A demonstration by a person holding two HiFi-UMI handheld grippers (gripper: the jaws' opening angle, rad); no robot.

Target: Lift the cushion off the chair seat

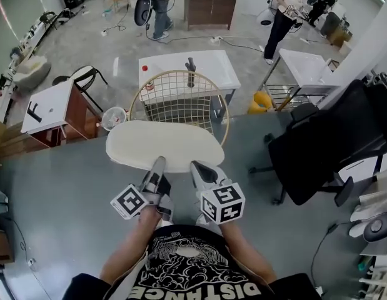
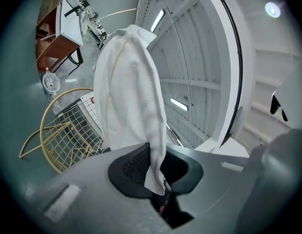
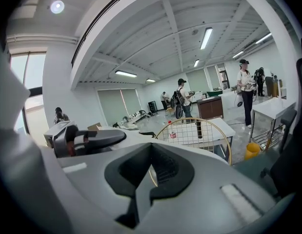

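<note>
Grey floor [image 1: 55,186] lies open at near left. A black office chair [image 1: 324,142] blocks the right. A wire chair [image 1: 180,102] stands far ahead.

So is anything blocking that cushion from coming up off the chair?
Nothing visible does. The left gripper is clamped on the cushion at its near edge, with nothing between them. The gold wire chair back stands behind the cushion, not over it, and the space above looks open.

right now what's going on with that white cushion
A person holds a gripper in each hand. The left gripper is clamped on the near edge of the white cushion, holding it above the gold wire chair. The right gripper is at the same edge, but no fabric shows between its jaws.
</note>
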